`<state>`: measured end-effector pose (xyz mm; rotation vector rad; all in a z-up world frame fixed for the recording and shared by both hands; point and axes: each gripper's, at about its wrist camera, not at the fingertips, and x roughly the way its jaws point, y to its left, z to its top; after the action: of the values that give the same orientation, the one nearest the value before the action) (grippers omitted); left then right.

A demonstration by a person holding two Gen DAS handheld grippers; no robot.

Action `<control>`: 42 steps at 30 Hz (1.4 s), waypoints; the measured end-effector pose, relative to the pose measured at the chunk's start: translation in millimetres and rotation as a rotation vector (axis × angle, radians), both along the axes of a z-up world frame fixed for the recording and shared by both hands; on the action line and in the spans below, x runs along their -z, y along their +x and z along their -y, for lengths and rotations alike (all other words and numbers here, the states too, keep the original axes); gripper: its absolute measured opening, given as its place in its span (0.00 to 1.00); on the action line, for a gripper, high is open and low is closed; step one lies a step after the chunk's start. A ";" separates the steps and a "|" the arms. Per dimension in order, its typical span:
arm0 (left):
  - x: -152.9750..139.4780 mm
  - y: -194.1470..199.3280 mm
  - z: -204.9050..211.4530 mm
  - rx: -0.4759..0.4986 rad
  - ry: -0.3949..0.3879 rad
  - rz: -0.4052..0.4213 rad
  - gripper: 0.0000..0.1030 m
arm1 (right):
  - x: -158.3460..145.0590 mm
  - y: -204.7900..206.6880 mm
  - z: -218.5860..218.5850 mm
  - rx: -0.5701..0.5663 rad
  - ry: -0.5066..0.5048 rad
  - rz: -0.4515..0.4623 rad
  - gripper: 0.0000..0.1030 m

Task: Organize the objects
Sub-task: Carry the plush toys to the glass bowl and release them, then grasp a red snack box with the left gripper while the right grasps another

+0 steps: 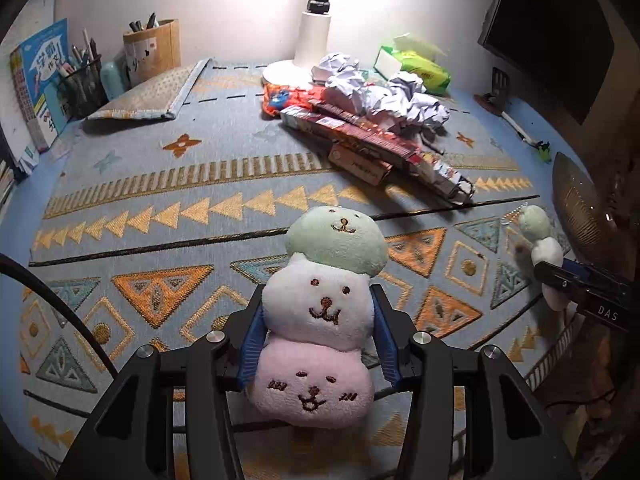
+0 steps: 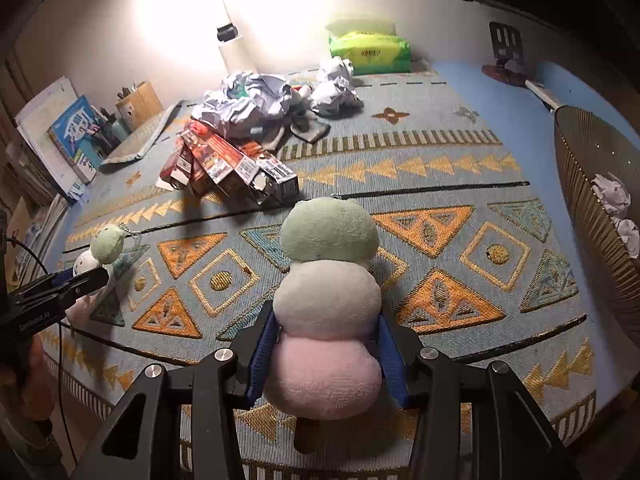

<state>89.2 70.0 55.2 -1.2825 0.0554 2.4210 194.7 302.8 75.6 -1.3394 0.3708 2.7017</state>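
Our left gripper (image 1: 320,328) clamps a three-ball plush toy (image 1: 324,320), its blue pads pressed into the white middle ball, the embroidered faces turned toward the lens. Our right gripper (image 2: 326,344) pinches a matching second plush toy (image 2: 328,308) the same way at the waist, back side up. Both toys hang just above the patterned mat (image 1: 160,208), each seen small in the other hand's view.

We judge the tidying early to midway: two plush toys are in hand but not yet set anywhere, while behind them a heap of crumpled paper (image 1: 384,92) lies on flattened red cartons (image 1: 360,144) near the lamp base (image 1: 288,72), with a green tissue pack (image 1: 424,68) beyond. All of that looks still unsorted.

Only the right wrist view looks into the woven basket (image 2: 592,200) at the mat's edge, where a few paper balls (image 2: 616,208) already lie, suggesting some clearing is done. The left wrist view shows just the basket's outer wall, but it gives the toy's faces and a clearer look at the pen holder (image 1: 152,52) and books (image 1: 36,80) at the far corner.
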 end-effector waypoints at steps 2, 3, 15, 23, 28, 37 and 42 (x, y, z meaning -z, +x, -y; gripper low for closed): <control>-22.2 10.7 -15.4 0.037 0.023 -0.045 0.44 | -19.1 13.4 -9.0 -0.005 -0.014 -0.050 0.45; -33.9 15.5 -24.3 0.057 0.041 -0.070 0.44 | -30.5 21.0 -17.4 -0.003 -0.026 -0.076 0.45; -117.0 2.6 -243.5 0.380 0.308 -0.140 0.44 | -123.7 98.2 -186.7 0.367 0.079 -0.240 0.45; -72.9 -5.6 -377.1 0.539 0.306 -0.011 0.51 | -77.9 85.2 -247.5 0.485 0.059 -0.094 0.47; -48.1 -15.8 -404.3 0.566 0.290 0.082 0.55 | -66.9 91.3 -259.2 0.505 0.037 -0.066 0.54; -70.3 -7.6 -323.3 0.502 0.344 0.012 0.55 | -97.5 103.9 -219.2 0.388 0.049 -0.190 0.59; -100.7 -6.6 -220.9 0.358 0.351 -0.122 0.59 | -113.6 81.2 -157.6 0.208 0.085 -0.264 0.72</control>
<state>82.6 291.0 155.9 -0.8830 -0.0947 2.0839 275.9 460.4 189.2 -0.8702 0.3883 2.6857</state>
